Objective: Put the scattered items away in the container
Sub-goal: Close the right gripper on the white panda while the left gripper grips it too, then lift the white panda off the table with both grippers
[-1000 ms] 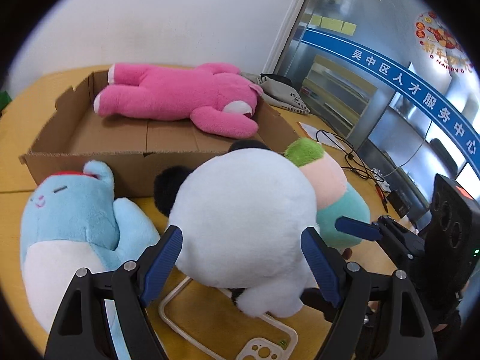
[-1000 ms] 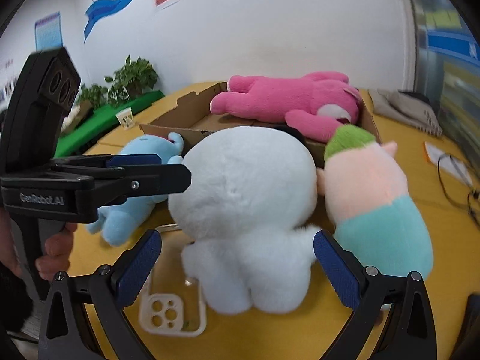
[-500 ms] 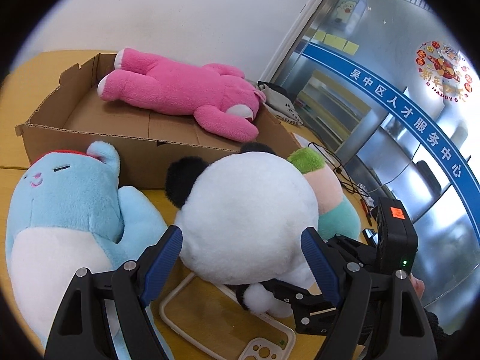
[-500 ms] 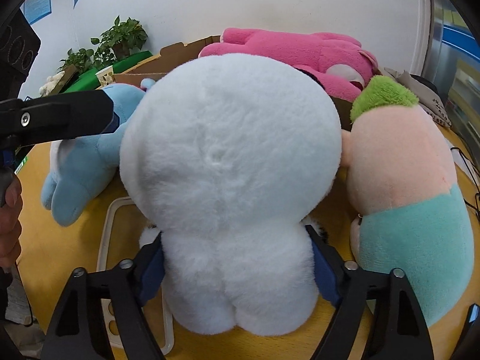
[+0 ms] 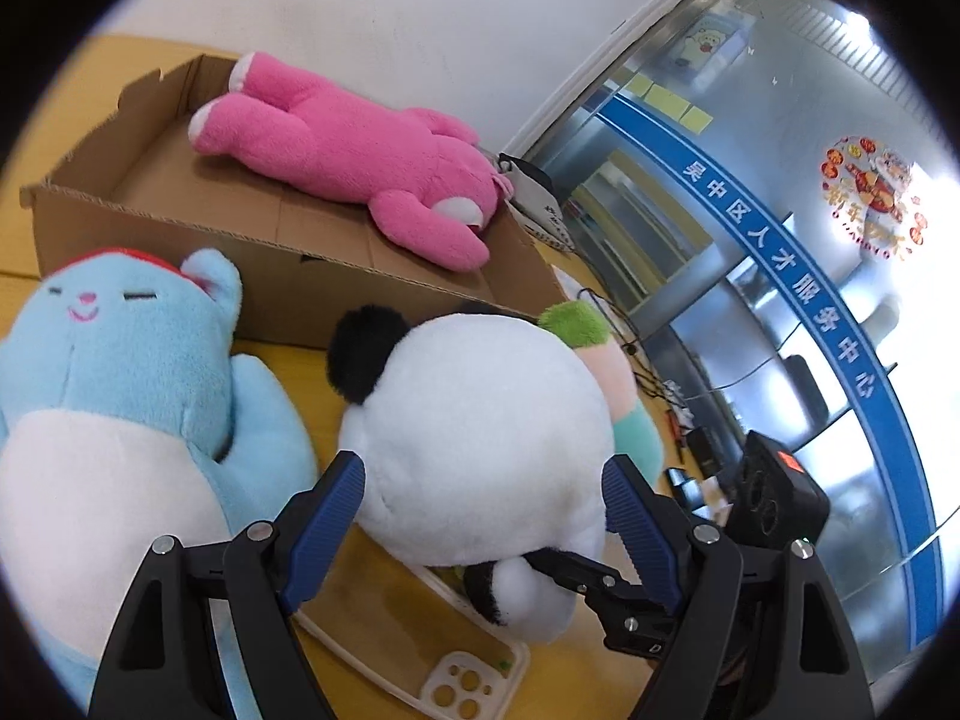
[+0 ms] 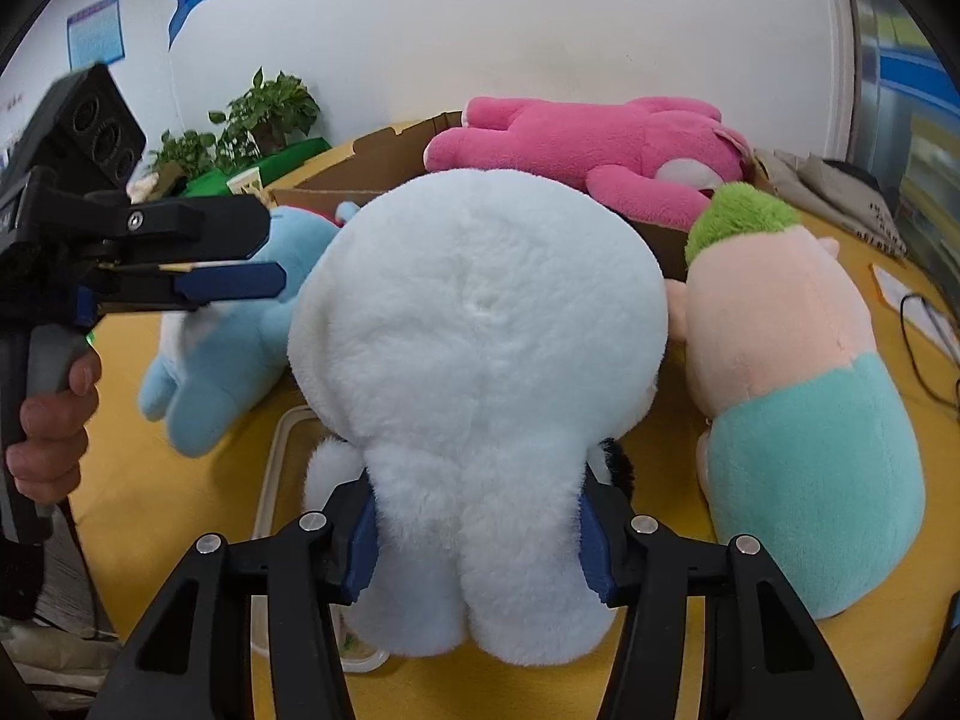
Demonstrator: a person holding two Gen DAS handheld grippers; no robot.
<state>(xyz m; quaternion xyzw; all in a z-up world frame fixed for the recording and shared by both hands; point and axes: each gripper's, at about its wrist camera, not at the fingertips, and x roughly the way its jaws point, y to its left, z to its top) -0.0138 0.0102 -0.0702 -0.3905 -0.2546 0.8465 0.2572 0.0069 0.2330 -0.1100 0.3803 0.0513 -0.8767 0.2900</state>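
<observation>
A white panda plush (image 6: pixel 480 360) with black ears stands on the yellow table, its back to the right wrist camera. My right gripper (image 6: pixel 477 531) is shut on its lower body. In the left wrist view the panda (image 5: pixel 480 438) sits between the open fingers of my left gripper (image 5: pixel 483 516), which do not press it. A blue cat plush (image 5: pixel 120 396) lies to its left. A green-haired plush (image 6: pixel 792 396) lies to its right. A pink bear (image 5: pixel 354 150) lies in the cardboard box (image 5: pixel 300 288) behind.
A clear phone case (image 5: pixel 420 648) lies on the table under the panda. Grey cloth (image 6: pixel 840 192), papers and cables lie at the right. Potted plants (image 6: pixel 258 114) stand far left. A white wall is behind the box.
My right gripper moved in and closed on the panda's lower body. My left gripper stayed open around the panda and its view shifted right and up.
</observation>
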